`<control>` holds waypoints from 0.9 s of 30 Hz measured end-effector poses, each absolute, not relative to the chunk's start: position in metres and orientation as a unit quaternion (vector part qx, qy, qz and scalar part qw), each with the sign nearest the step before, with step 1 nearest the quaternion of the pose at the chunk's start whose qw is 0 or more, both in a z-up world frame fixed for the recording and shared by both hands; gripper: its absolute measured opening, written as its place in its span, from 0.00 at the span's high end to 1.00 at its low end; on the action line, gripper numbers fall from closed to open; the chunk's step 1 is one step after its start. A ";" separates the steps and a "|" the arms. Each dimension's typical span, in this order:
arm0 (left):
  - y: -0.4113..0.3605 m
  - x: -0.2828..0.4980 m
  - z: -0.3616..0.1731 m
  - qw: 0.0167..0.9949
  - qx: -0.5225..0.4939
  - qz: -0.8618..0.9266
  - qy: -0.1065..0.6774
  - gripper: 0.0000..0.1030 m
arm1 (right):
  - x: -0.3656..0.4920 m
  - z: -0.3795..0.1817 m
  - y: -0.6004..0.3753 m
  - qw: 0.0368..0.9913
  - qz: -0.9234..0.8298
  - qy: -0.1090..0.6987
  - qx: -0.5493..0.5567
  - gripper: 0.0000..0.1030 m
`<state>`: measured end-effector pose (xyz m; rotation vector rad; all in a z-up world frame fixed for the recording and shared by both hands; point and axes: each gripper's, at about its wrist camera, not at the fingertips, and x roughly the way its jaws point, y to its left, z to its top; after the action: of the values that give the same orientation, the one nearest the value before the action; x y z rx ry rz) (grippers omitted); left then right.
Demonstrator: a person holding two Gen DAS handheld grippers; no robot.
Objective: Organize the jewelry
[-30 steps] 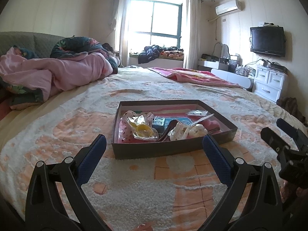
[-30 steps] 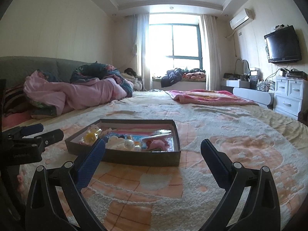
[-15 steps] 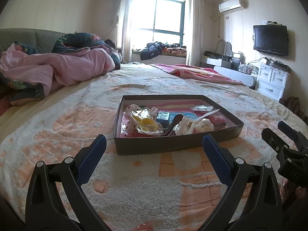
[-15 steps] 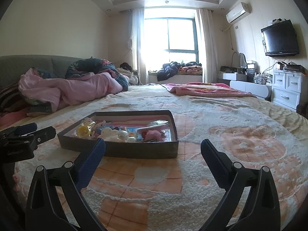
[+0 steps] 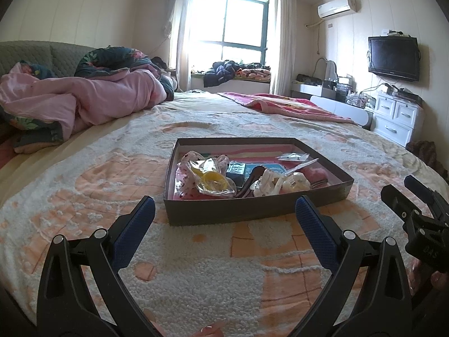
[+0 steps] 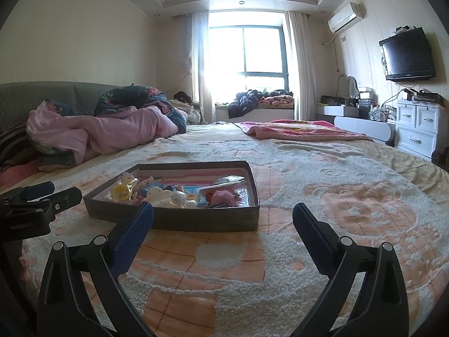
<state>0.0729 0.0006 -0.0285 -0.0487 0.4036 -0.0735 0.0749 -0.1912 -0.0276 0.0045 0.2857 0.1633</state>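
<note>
A shallow dark cardboard box (image 5: 252,210) lies on the bed, also in the right wrist view (image 6: 196,220). It holds a clear bag with a yellow ring (image 5: 213,181), white hair clips (image 5: 277,184), a pink fluffy piece (image 6: 223,196), a small blue box (image 5: 237,168) and other bits. My left gripper (image 5: 224,210) is open and empty, just short of the box's near wall. My right gripper (image 6: 223,219) is open and empty, to the right of the box. Each gripper shows at the edge of the other's view (image 5: 415,196) (image 6: 42,196).
The bed carries a cream and peach fleece blanket (image 5: 196,266). A pink quilt (image 5: 92,104) is heaped at the far left, a pink blanket (image 5: 289,106) at the far right. White drawers (image 5: 398,118) and a wall TV (image 5: 393,57) stand to the right.
Both cameras have tilted up and eased a little closer to the box. The box and its contents have not moved. Both grippers stay open.
</note>
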 end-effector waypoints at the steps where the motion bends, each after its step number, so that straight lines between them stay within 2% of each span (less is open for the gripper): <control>1: 0.000 0.073 -0.029 0.979 -0.024 -0.037 0.201 0.11 | 0.075 -0.028 -0.191 0.986 0.081 0.143 0.002 0.06; 27: -0.002 0.073 -0.030 0.978 -0.024 -0.038 0.203 0.11 | 0.073 -0.027 -0.191 0.986 0.082 0.144 -0.003 0.06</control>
<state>0.0734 -0.0018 -0.0297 -0.0488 0.4088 -0.0757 0.0731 -0.1907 -0.0271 -0.0055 0.2885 0.1654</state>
